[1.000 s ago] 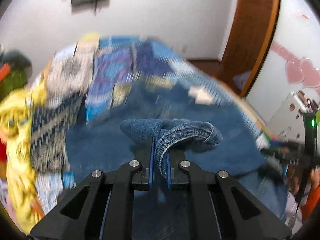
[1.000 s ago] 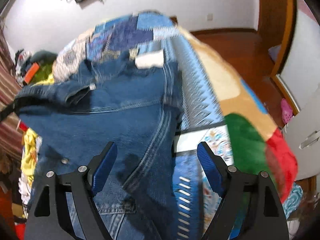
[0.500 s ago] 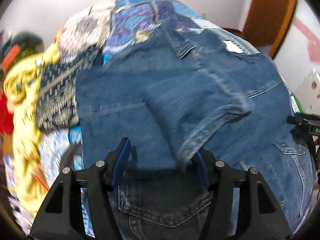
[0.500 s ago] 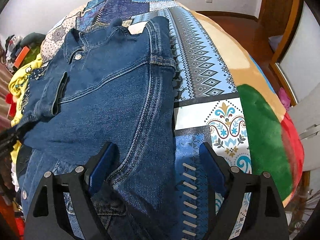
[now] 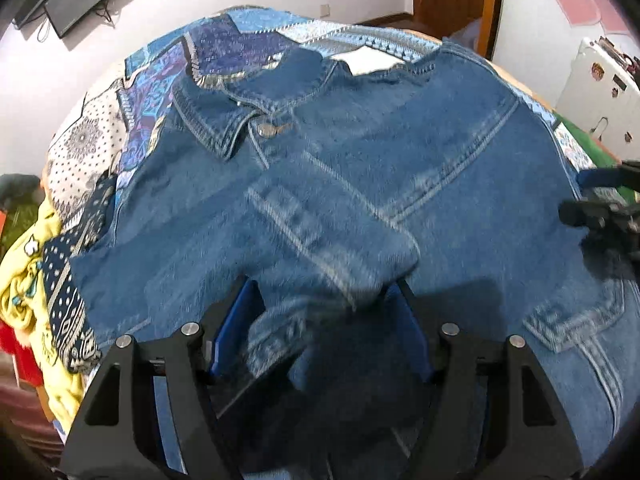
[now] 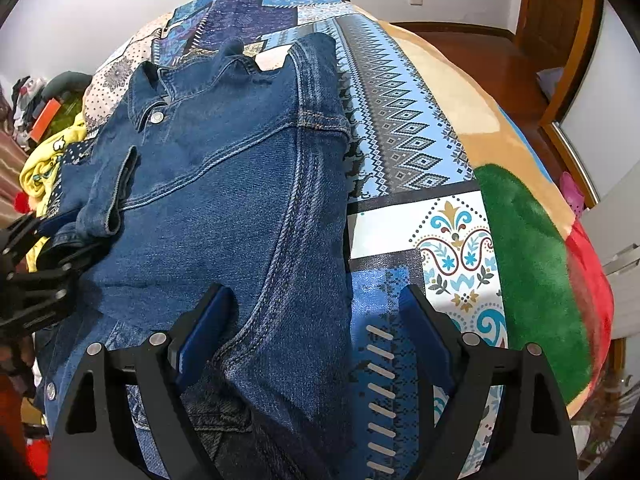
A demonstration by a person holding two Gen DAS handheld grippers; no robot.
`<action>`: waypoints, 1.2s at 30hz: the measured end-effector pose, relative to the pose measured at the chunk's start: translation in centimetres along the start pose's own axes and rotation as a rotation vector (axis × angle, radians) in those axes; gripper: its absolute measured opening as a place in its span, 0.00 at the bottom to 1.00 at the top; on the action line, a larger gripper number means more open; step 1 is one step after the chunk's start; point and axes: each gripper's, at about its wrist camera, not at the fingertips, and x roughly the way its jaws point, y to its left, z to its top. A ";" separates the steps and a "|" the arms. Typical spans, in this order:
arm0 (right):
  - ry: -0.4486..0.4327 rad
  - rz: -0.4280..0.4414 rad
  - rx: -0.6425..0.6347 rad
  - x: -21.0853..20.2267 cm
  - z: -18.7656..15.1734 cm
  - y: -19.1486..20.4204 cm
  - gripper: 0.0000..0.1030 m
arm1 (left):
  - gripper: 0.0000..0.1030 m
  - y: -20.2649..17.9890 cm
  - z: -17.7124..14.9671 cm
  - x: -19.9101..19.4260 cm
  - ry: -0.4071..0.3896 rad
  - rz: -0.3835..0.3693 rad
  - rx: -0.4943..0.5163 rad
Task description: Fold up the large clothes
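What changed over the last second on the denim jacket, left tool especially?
The left tool, which was shut on the blue denim jacket's sleeve cuff, has opened and let it go; the sleeve now lies folded across the blue denim jacket front. The right tool stayed open over the jacket's right edge. The jacket still lies on the patchwork-patterned bedspread.

Blue denim jacket (image 6: 224, 200) on a blue, white and navy patchwork-patterned blanket (image 6: 400, 128); yellow cloth (image 5: 24, 280) beside it.

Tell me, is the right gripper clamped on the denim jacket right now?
No, the right gripper has its jaws spread wide over the denim jacket, gripping nothing.
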 end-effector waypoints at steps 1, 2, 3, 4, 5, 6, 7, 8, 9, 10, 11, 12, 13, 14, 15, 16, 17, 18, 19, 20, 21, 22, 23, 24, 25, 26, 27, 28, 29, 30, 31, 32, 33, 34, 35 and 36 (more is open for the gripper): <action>-0.001 0.002 0.001 0.0 0.0 0.0 0.82 | 0.54 0.3 0.3 0.0 -0.006 -0.005 -0.014; -0.003 0.005 0.002 0.0 -0.1 -0.1 0.83 | 0.47 0.7 0.5 -0.1 -0.014 -0.022 -0.038; -0.004 0.008 0.002 0.0 -0.1 -0.1 0.83 | 0.40 1.0 0.6 -0.3 -0.030 -0.043 -0.060; -0.004 0.010 0.002 0.0 -0.1 -0.1 0.83 | 0.35 1.6 0.5 -0.8 -0.057 -0.069 -0.088; -0.004 0.013 0.002 0.1 -0.1 -0.2 0.83 | 0.30 2.3 0.5 -1.4 -0.077 -0.066 -0.115; -0.004 0.014 0.001 0.1 -0.1 -0.2 0.83 | 0.25 2.8 0.5 -2.0 -0.097 -0.056 -0.141; -0.003 0.015 0.001 0.1 -0.1 -0.2 0.83 | 0.24 3.6 0.4 -2.6 -0.118 -0.053 -0.173; -0.003 0.015 0.000 0.1 -0.1 -0.2 0.83 | 0.22 4.7 0.2 -3.4 -0.144 -0.061 -0.215; -0.002 0.014 -0.002 0.1 -0.1 -0.2 0.83 | 0.20 6.0 -0.1 -4.2 -0.169 -0.071 -0.264; -0.002 0.013 -0.003 0.1 0.0 -0.2 0.83 | 0.19 7.6 -0.5 -5.1 -0.193 -0.084 -0.321; -0.002 0.012 -0.004 0.1 0.0 -0.2 0.83 | 0.18 9.0 -1.1 -5.9 -0.213 -0.095 -0.369; -0.002 0.012 -0.004 0.1 0.0 -0.2 0.83 | 0.18 10.1 -1.6 -6.5 -0.229 -0.092 -0.401; -0.002 0.012 -0.004 0.1 0.0 -0.1 0.83 | 0.18 11.1 -2.2 -7.1 -0.242 -0.080 -0.427; -0.002 0.011 -0.004 0.1 0.0 -0.1 0.83 | 0.18 12.2 -3.0 -7.7 -0.252 -0.070 -0.456; -0.002 0.010 -0.004 0.1 -0.1 -0.1 0.83 | 0.18 13.2 -4.0 -8.3 -0.260 -0.063 -0.485; -0.002 0.008 -0.005 0.1 0.0 -0.1 0.83 | 0.18 14.3 -5.0 -8.8 -0.262 -0.058 -0.518; -0.001 0.006 -0.006 0.1 0.0 -0.1 0.83 | 0.18 15.4 -6.1 -9.0 -0.255 -0.062 -0.547; -0.001 0.004 -0.007 0.1 0.0 0.0 0.83 | 0.18 16.1 -7.0 -8.9 -0.246 -0.068 -0.569; 0.000 0.001 -0.008 0.2 0.1 0.0 0.83 | 0.18 17.0 -8.1 -8.7 -0.226 -0.073 -0.595; 0.002 -0.002 -0.010 0.2 0.1 0.1 0.83 | 0.18 17.5 -9.0 -8.3 -0.203 -0.077 -0.613; 0.002 -0.005 -0.011 0.2 0.1 0.2 0.83 | 0.18 18.0 -10.0 -7.7 -0.171 -0.077 -0.636; 0.003 -0.007 -0.013 0.2 0.1 0.2 0.83 | 0.18 18.5 -11.4 -6.9 -0.128 -0.077 -0.662; 0.003 -0.009 -0.014 0.2 0.2 0.2 0.83 | 0.20 18.7 -12.3 -6.2 -0.096 -0.094 -0.679; 0.004 -0.011 -0.015 0.2 0.2 0.2 0.83 | 0.28 18.8 -13.5 -5.2 -0.054 -0.121 -0.702; 0.004 -0.014 -0.016 0.1 0.2 0.2 0.83 | 0.34 18.8 -14.7 -4.5 -0.015 -0.120 -0.717; 0.006 -0.017 -0.019 0.1 0.3 0.3 0.83 | 0.42 18.9 -15.5 -4.1 0.012 -0.105 -0.723; 0.007 -0.018 -0.020 0.1 0.3 0.3 0.83 | 0.50 18.9 -16.4 -3.7 0.037 -0.090 -0.725; 0.010 -0.018 -0.020 0.1 0.3 0.3 0.83 | 0.53 18.9 -17.1 -3.6 0.040 -0.091 -0.730; 0.015 -0.019 -0.022 0.1 0.5 0.4 0.83 | 0.57 19.1 -17.7 -3.8 0.029 -0.099 -0.745; 0.018 -0.021 -0.024 0.0 0.5 0.5 0.83 | 0.59 19.3 -18.0 -4.1 0.022 -0.106 -0.757; 0.019 -0.022 -0.029 -0.1 0.7 0.5 0.83 | 0.60 19.6 -18.1 -4.4 0.017 -0.112 -0.767; 0.019 -0.025 -0.038 -0.2 0.9 0.6 0.83 | 0.60 20.0 -18.0 -4.9 0.010 -0.118 -0.768; 0.017 -0.029 -0.044 -0.3 1.0 0.6 0.83 | 0.60 20.3 -17.7 -5.3 0.004 -0.115 -0.762; 0.012 -0.035 -0.055 -0.6 1.4 0.7 0.83 | 0.60 20.6 -17.3 -5.8 -0.005 -0.094 -0.751; 0.004 -0.038 -0.061 -0.8 1.8 0.7 0.83 | 0.60 21.0 -16.8 -6.3 -0.017 -0.074 -0.738; -0.006 -0.033 -0.064 -1.1 2.2 0.7 0.83 | 0.61 21.4 -16.3 -6.5 -0.026 -0.067 -0.731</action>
